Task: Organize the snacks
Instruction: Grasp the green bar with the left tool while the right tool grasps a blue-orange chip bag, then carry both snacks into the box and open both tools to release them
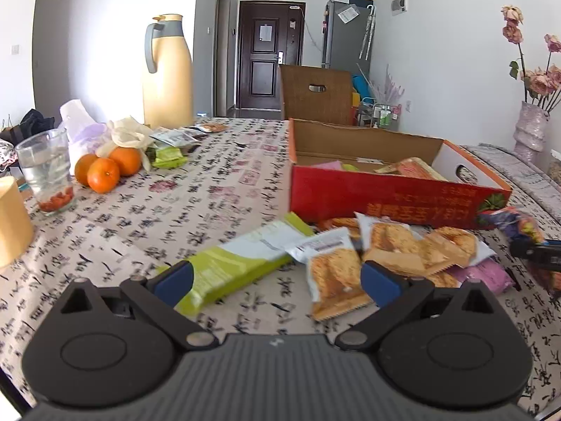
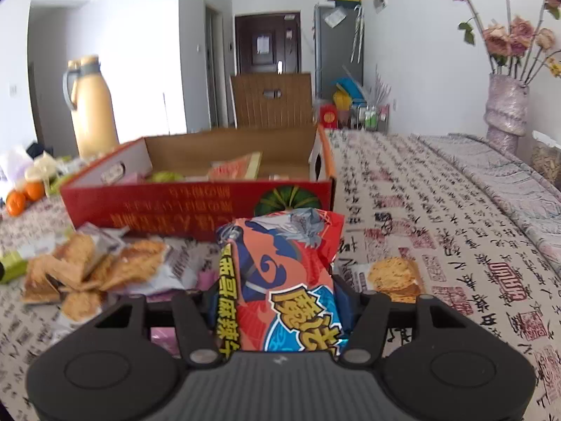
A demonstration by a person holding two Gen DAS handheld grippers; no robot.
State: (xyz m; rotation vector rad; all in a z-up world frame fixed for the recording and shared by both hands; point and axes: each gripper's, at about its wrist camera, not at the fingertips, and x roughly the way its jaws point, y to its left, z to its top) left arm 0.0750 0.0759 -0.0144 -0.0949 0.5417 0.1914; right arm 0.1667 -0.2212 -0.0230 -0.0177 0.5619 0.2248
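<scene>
currently the right gripper (image 2: 277, 301) clamps 1 red snack bag (image 2: 280, 280), seemingly mid-body, in front of the box (image 2: 196, 200); light, crinkly, slippery film. left gripper (image 1: 277, 277) stands wide, empty.

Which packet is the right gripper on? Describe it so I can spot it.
Find the red cardboard box on the patterned tablecloth. Just in front of its near wall, a snack bag stands between the right gripper fingers. It is red and blue with big cartoon lettering; the neighbouring cracker packets are pale.
</scene>
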